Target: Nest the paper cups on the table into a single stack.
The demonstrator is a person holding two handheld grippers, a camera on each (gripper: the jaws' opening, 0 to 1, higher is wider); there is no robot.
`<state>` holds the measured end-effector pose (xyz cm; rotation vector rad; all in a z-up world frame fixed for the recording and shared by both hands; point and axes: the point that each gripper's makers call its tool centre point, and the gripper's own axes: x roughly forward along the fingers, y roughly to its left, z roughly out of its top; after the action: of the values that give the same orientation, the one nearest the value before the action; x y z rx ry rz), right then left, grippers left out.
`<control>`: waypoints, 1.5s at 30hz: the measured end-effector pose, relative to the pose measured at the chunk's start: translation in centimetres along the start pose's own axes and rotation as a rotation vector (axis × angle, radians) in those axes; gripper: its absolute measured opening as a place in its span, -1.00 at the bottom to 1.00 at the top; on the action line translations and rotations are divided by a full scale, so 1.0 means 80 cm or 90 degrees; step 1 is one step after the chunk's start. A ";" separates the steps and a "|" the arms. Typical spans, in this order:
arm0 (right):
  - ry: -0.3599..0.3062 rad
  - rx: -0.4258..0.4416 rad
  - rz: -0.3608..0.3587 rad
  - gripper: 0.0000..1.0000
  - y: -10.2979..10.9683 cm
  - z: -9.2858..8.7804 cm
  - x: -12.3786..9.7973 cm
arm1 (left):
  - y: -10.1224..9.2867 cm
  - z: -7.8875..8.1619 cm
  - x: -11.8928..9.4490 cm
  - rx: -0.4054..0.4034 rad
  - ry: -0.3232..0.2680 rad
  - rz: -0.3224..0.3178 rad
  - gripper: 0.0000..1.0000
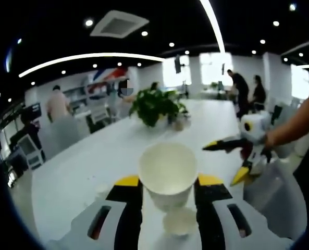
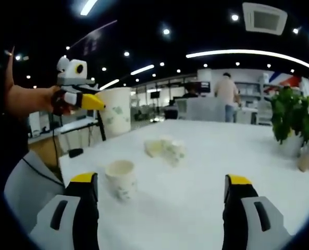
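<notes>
We note white table (image 2: 206,172) bearing potted plant (image 1: 155,105). Left gripper (image 1: 167,188) jaws clamped on upright paper cup (image 1: 168,177), lifted above table. Right gripper (image 2: 162,190) jaws wide apart, nothing between. Second paper cup (image 2: 121,178) stands upright on table near its left jaw. Crumpled white items (image 2: 165,148) lie beyond.

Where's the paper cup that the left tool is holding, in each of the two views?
Left gripper view: the paper cup is at centre, between the jaws of the left tool.
Right gripper view: the paper cup is at upper left, raised above the table in the left tool.
Shared landmark: the potted plant on the white table.
</notes>
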<state>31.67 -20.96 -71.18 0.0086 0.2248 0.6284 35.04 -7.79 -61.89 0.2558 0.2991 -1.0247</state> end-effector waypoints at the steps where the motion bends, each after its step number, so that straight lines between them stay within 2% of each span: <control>1: 0.001 0.000 0.000 0.99 0.000 -0.001 0.000 | -0.001 0.000 -0.001 0.000 0.000 0.000 -0.24; 11: 0.008 0.000 -0.001 0.99 -0.003 -0.005 -0.005 | -0.010 0.004 -0.004 0.012 0.000 0.000 -0.24; 15: 0.006 0.000 -0.001 0.99 -0.004 -0.003 -0.004 | -0.010 0.000 -0.001 0.008 0.000 0.001 -0.24; 29: 0.008 0.004 -0.003 0.98 -0.004 -0.008 -0.007 | -0.014 -0.030 0.010 -0.013 -0.004 0.019 -0.24; 38: 0.006 0.003 0.000 0.98 -0.002 -0.009 -0.006 | -0.016 -0.069 0.023 -0.017 0.018 0.033 -0.26; 45: 0.002 0.000 0.003 0.98 0.001 -0.005 -0.004 | -0.015 -0.089 0.033 -0.032 0.022 0.041 -0.26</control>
<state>31.29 -21.14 -71.47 0.0081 0.2273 0.6324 34.36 -8.03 -69.55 0.2366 0.3454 -0.9493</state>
